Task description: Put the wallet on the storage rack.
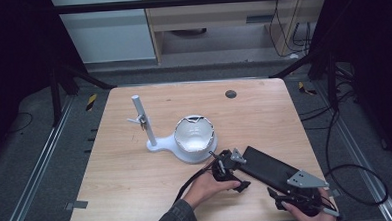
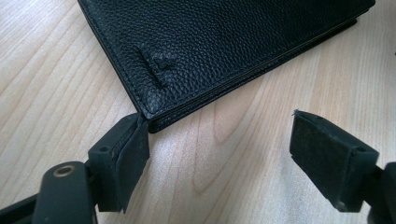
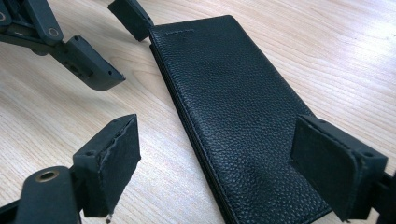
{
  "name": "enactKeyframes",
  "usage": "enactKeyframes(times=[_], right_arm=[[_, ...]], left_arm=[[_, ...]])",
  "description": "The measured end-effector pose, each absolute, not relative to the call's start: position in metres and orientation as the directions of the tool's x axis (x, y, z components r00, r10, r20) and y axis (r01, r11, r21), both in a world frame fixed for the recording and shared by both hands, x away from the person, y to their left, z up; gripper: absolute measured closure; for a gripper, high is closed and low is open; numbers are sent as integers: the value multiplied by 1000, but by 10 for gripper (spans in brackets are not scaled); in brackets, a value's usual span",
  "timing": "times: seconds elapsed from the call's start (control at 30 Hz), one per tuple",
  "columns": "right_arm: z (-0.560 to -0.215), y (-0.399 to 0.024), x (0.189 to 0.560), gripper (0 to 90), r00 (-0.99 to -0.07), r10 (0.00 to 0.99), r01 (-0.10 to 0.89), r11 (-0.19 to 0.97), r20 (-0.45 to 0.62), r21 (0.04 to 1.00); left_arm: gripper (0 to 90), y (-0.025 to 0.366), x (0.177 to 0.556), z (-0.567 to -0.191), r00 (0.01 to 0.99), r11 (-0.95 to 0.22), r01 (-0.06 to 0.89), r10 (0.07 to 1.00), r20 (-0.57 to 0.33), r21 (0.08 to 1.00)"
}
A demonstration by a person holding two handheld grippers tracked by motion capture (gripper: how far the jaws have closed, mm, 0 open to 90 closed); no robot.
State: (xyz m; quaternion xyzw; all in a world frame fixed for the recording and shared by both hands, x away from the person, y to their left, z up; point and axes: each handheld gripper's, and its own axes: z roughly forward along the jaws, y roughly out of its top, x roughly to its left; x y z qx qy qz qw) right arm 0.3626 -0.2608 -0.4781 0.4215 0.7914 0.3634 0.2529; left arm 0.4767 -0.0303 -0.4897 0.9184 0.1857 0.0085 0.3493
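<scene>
A long black leather wallet (image 1: 267,166) lies flat on the wooden table (image 1: 136,168), at the front right. My left gripper (image 1: 231,168) is at its far-left end and is open. In the left gripper view, the wallet's corner (image 2: 187,60) touches the left pad (image 2: 133,149) while the other jaw stands clear over bare wood, so the left gripper (image 2: 219,123) holds nothing. My right gripper (image 1: 289,187) is open at the wallet's near end. In the right gripper view its jaws (image 3: 217,130) straddle the wallet (image 3: 233,107) without closing on it. The left gripper (image 3: 93,51) appears at the top left there.
A white stand with an upright post (image 1: 143,118) and a white bowl-like shell (image 1: 195,133) on its base sits mid-table, just behind the left gripper. A small dark round spot (image 1: 230,94) marks the far side of the table. Cables trail off the front edge.
</scene>
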Motion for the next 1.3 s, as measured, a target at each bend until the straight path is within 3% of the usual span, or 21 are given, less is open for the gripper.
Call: enactKeyframes(times=[0.27, 0.47, 0.9, 1.3], right_arm=[[-467, -258, 365, 151, -522, 842, 458, 415, -140, 787], [-468, -254, 373, 149, -557, 807, 470, 502, -198, 725], [-466, -242, 399, 150, -608, 749, 456, 601, -264, 656], [-467, -238, 418, 211, -622, 734, 472, 629, -272, 617]], left_arm=[[215, -25, 480, -481, 927, -642, 349, 342, -152, 682], [244, -24, 485, -478, 919, -612, 375, 346, -191, 696], [249, -28, 489, -471, 920, -596, 369, 343, -190, 713], [253, -32, 494, -463, 918, -583, 373, 344, -197, 721]])
